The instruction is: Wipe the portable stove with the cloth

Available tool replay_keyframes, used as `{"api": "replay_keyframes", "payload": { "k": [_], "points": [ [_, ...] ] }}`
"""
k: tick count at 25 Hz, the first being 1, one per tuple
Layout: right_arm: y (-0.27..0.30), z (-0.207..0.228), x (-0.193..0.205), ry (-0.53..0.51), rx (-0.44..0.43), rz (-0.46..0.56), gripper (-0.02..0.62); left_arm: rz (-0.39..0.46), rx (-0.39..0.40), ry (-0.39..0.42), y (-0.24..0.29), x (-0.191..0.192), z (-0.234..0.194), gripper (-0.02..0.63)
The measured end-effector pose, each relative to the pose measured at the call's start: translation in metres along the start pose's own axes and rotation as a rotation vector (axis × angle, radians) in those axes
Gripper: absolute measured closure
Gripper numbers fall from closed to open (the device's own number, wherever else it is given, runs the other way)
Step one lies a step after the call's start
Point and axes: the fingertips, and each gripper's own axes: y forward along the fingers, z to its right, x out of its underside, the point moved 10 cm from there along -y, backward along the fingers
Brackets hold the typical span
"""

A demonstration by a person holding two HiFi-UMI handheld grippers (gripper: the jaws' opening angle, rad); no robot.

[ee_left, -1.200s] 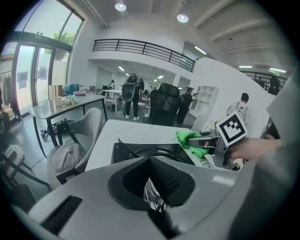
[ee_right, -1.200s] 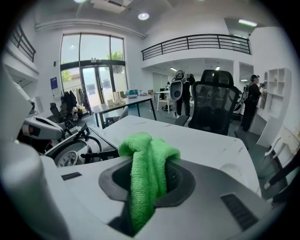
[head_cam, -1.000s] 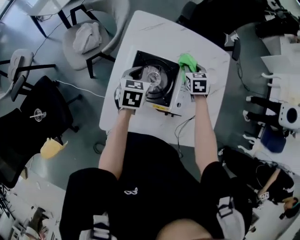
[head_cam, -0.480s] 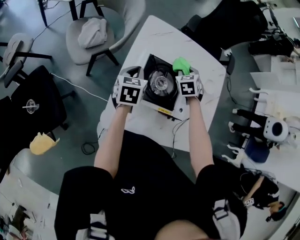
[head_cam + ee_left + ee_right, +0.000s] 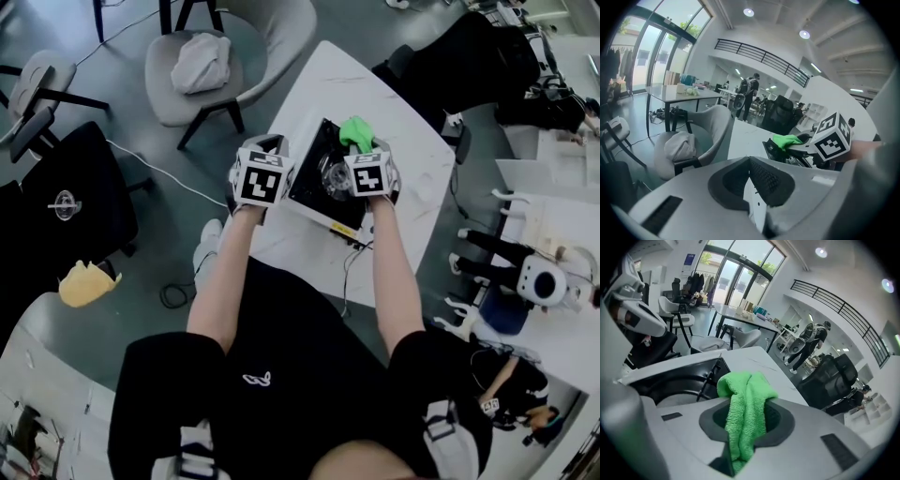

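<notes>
Two grippers were at the stove on the counter: the right gripper pinched the cloth at its far edge, and the left gripper was pressed together, empty. Pressing the cloth flat and using long strokes would probably wipe best.

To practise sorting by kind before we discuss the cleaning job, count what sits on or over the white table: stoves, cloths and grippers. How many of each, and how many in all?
Portable stove: 1
Green cloth: 1
Grippers: 2 (left gripper, jaws together on nothing; right gripper, clamped on the cloth)
Total: 4
</notes>
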Motion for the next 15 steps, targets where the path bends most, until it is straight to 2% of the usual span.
{"api": "replay_keyframes", "payload": {
  "k": [3,5,8,11,13,15],
  "points": [
    [0.0,-0.012,-0.021,0.017,-0.042,0.051,0.534,-0.005,0.006,-0.002,-0.005,-0.002,-0.013,0.607],
    [0.001,-0.016,-0.027,0.079,-0.07,0.054,0.534,-0.007,0.011,-0.005,-0.009,-0.004,-0.021,0.607],
    [-0.004,-0.017,-0.046,0.166,-0.034,0.101,0.534,-0.01,0.006,-0.007,-0.017,-0.008,-0.035,0.607],
    [-0.014,-0.03,-0.066,0.112,0.029,0.198,0.534,-0.012,0.002,0.004,-0.026,-0.006,-0.046,0.607],
    [-0.014,-0.046,-0.074,0.08,-0.01,0.211,0.534,-0.011,-0.004,0.013,-0.033,-0.005,-0.054,0.607],
    [-0.013,-0.06,-0.077,0.099,-0.03,0.207,0.531,-0.013,-0.019,0.028,-0.039,-0.005,-0.064,0.607]
  ]
}}
